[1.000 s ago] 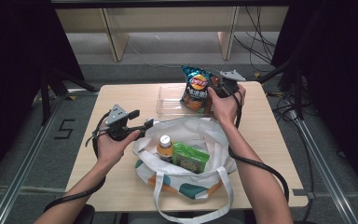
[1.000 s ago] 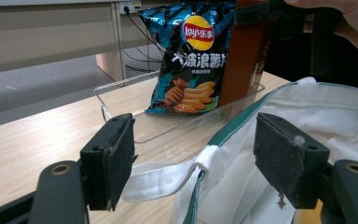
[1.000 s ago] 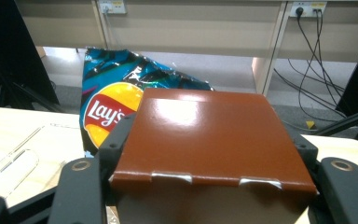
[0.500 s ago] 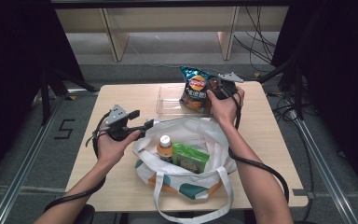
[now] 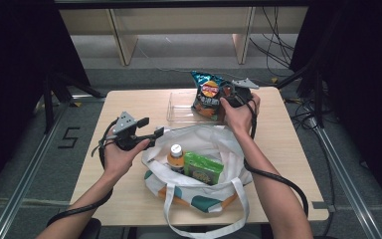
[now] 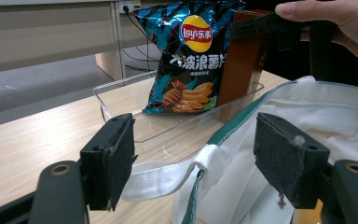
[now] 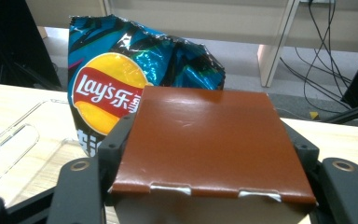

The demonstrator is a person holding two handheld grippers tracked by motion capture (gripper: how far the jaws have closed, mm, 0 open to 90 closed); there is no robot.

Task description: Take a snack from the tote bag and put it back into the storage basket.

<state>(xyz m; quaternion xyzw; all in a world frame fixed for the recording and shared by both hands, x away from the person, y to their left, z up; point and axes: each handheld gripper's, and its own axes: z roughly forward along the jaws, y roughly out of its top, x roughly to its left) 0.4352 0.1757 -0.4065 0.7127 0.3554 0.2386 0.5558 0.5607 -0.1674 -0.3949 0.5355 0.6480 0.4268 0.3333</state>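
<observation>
A brown box (image 7: 205, 116) stands upright in a clear plastic tray (image 5: 179, 107) at the table's far side, against a blue bag of crisps (image 5: 207, 94). My right gripper (image 5: 230, 95) is shut on the box, one jaw on each side of it (image 7: 209, 140). The left gripper view has the box (image 6: 242, 65) and the crisps (image 6: 191, 56) standing in the tray (image 6: 121, 88). My left gripper (image 5: 156, 133) rests at the left rim of a white tote bag (image 5: 229, 147). Its jaws are open (image 6: 196, 158), with the bag's strap (image 6: 168, 175) lying loose between them.
The tote bag lies open at the table's middle and holds an orange bottle (image 5: 175, 154) and a green packet (image 5: 203, 168). Its long handles trail over the near table edge (image 5: 199, 224). Cables run from both grippers back along the forearms.
</observation>
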